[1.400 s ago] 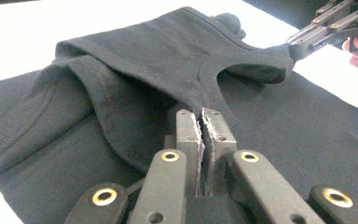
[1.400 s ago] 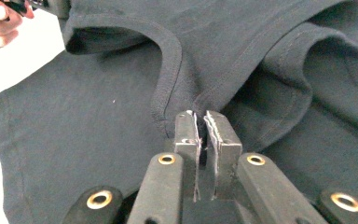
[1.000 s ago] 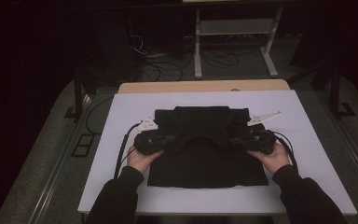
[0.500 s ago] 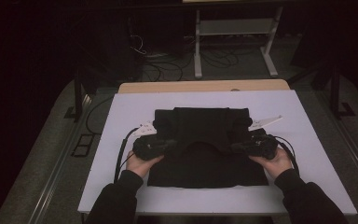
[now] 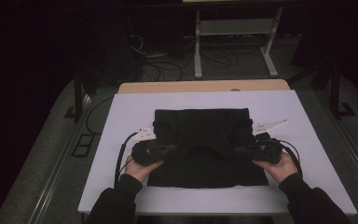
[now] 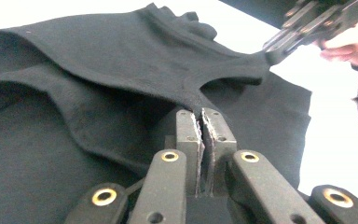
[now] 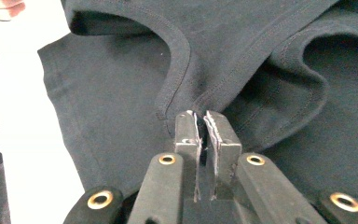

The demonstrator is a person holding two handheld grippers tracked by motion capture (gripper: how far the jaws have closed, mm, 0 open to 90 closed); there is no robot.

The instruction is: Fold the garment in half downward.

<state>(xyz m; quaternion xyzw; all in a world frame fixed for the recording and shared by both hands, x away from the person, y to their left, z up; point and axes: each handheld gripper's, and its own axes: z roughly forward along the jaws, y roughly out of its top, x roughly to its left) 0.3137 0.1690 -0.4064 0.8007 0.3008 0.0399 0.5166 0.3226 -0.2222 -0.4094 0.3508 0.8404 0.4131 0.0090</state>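
A black garment (image 5: 200,126) lies spread on the white table (image 5: 121,116), its neckline edge lifted and folded toward the person. My left gripper (image 5: 171,149) is shut on the neckline seam at the garment's left; in the left gripper view the jaws (image 6: 202,114) pinch the black cloth (image 6: 98,70). My right gripper (image 5: 237,150) is shut on the matching seam at the right, and in the right gripper view the closed jaws (image 7: 200,115) clamp the stitched hem (image 7: 261,46). The right gripper (image 6: 307,23) also shows far off in the left gripper view, pinching the same edge.
A wooden strip (image 5: 200,86) runs along the table's far edge. Behind it stand a metal frame (image 5: 233,28) and loose cables (image 5: 168,70) on the dark floor. Bare white table surface lies left, right and in front of the garment.
Both grippers have drawn slightly toward the person, taking the pinched neckline edge with them. Both stay closed on the cloth.
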